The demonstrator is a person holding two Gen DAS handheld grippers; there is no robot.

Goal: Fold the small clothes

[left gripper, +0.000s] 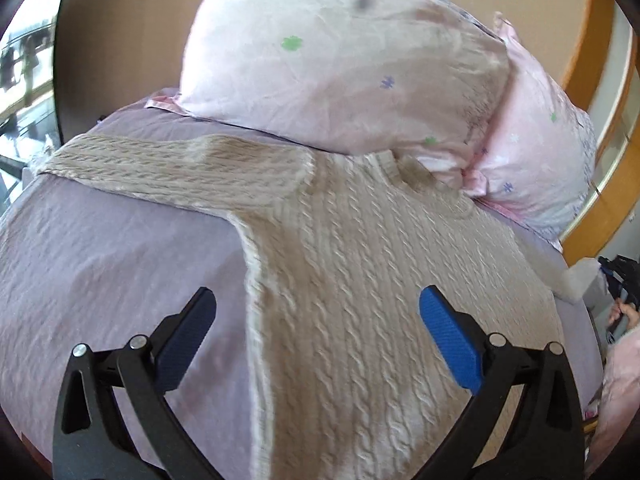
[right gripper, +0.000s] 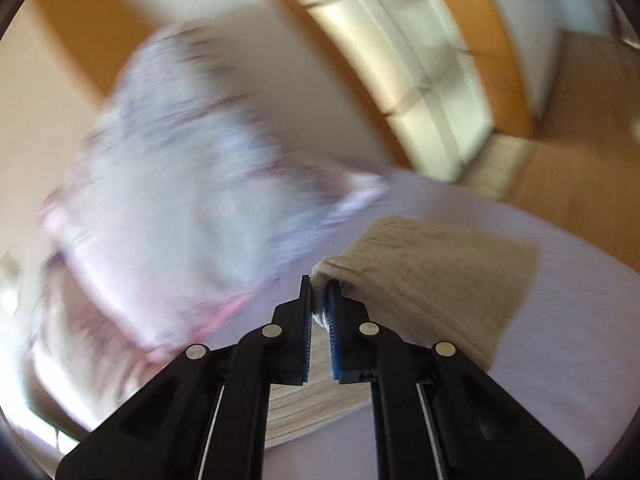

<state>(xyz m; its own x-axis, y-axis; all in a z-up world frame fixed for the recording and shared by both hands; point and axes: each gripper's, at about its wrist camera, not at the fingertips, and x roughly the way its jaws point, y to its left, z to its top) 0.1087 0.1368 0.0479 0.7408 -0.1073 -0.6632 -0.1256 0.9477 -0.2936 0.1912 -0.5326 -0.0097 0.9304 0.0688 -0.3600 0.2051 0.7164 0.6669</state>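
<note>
Left wrist view: beige cable-knit sweater (left gripper: 352, 280) lies flat on the lavender bedsheet (left gripper: 100, 264), neck up against the pink pillows (left gripper: 340, 72), one sleeve (left gripper: 180, 168) stretched out to the left. Left gripper (left gripper: 318, 316) hangs over the sweater's left body edge, fingers wide apart, nothing held. Right wrist view is motion-blurred, but the right gripper (right gripper: 320, 300) is pinched tight on a bunched bit of the knit, probably the other sleeve's end (right gripper: 420, 264); rest of it trails to the right on the sheet. Looks like a sleeve-in fold. Advice: carry the pinched end across the body low and level, lay it flat before letting go. Left one could pin the body edge so the knit doesn't drag.
</note>
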